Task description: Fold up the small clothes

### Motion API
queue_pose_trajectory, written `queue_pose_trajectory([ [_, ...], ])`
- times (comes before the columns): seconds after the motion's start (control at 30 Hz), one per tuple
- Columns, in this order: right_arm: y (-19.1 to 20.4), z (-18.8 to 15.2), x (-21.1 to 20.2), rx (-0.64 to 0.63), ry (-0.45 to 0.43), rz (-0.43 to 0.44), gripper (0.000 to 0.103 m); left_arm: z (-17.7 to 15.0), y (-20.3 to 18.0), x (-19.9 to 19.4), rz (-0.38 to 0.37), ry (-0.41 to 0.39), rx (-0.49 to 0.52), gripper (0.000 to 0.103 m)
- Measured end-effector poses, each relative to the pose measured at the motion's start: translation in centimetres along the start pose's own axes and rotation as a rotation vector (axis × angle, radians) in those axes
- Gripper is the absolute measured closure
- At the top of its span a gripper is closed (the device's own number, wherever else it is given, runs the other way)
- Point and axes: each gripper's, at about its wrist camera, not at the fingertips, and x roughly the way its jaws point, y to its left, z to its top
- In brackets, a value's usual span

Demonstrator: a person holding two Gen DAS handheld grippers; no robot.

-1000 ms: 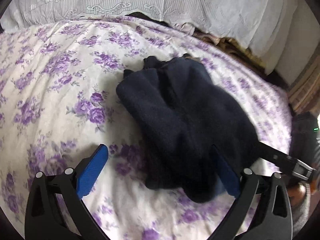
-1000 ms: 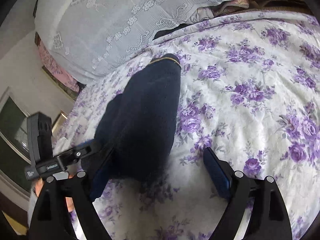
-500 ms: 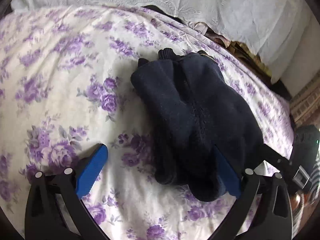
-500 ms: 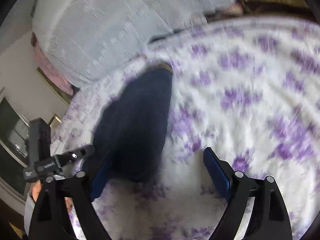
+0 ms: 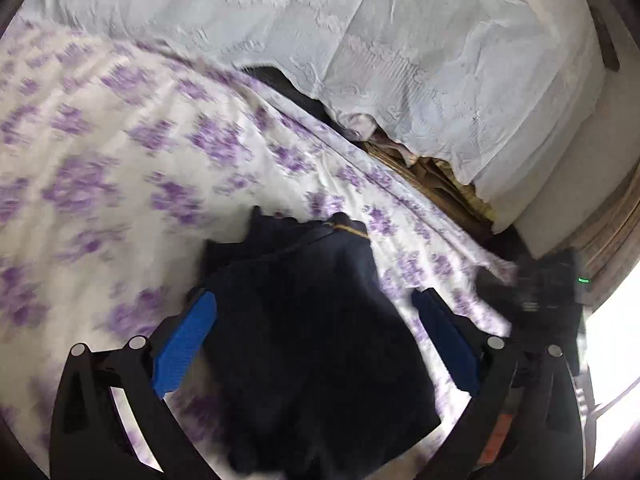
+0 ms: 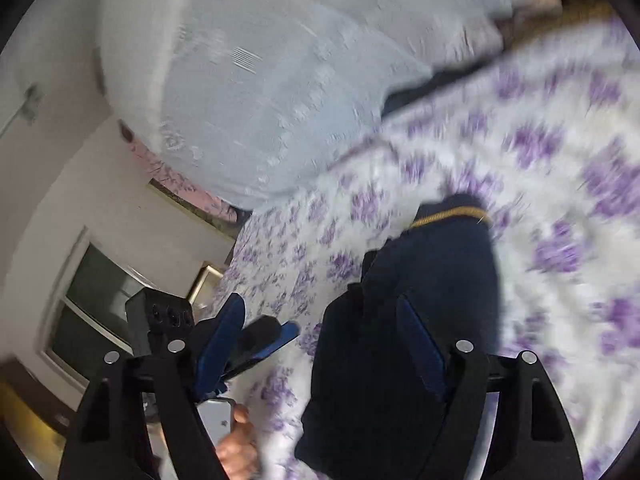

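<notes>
Left wrist view: navy knit garment [image 5: 312,340] is being straddled on the floral bedsheet [image 5: 100,168] by the left gripper [image 5: 316,340] — jaws wide, nothing clamped — presumably for pinching an edge; the right gripper [image 6: 332,344] is likewise being held agape, empty.

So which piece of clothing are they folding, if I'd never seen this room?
Look at the bed with the white sheet printed with purple flowers. On it lies a dark navy garment, between the blue fingers. It is the only dark thing on the sheet, with a thin gold trim at its far end.
</notes>
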Motion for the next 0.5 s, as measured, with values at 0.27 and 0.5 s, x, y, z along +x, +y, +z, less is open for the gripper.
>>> queue_pose_trajectory([
  [0.27,-5.1,4.2,4.9,0.21,0.112,0.027,0.024,-2.8,-1.6,5.8,0.239,0.12,0.26,0.004],
  [0.5,-3.1,2.3,0.3,0.147,0.069,0.1,0.03,-2.8,-1.1,1.7,0.186,0.116,0.192,0.005],
])
